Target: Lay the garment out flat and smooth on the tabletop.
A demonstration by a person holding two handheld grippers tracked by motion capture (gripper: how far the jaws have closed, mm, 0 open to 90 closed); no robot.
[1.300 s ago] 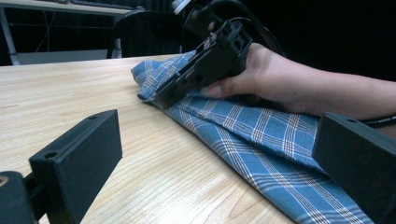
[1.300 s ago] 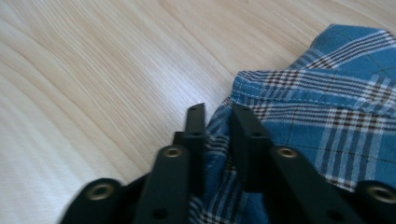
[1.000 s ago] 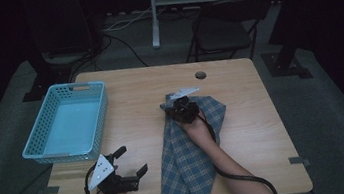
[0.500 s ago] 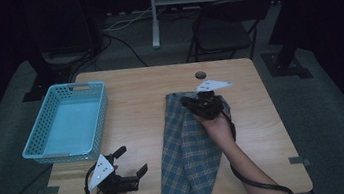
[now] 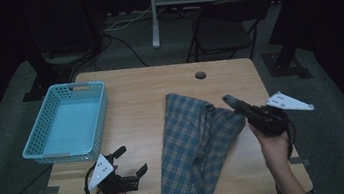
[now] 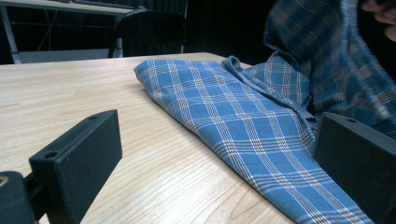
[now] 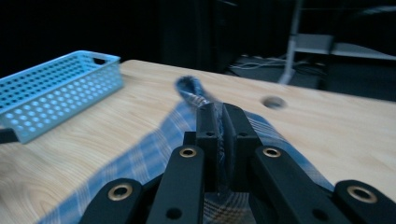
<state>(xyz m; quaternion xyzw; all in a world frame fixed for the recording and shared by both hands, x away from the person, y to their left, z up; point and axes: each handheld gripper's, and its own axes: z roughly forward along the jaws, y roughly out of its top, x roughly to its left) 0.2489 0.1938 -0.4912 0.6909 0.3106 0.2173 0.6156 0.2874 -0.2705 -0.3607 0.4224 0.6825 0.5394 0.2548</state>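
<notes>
Plaid cloth gripped at one edge by the right gripper, left gripper idle.

The right gripper [image 5: 235, 104], at the right side of the wooden surface [image 5: 135, 102], has its jaws closed tight on a fold of the blue plaid cloth [image 5: 194, 144], lifting that edge slightly. The rest of the cloth lies along the middle of the surface, from near its centre to the near edge, where it hangs over. The left gripper [image 5: 131, 164] rests at the near left corner, jaws spread wide and holding nothing, just beside the cloth. A light-blue perforated basket [image 5: 98, 104] stands at the left edge, well apart from the cloth.
</notes>
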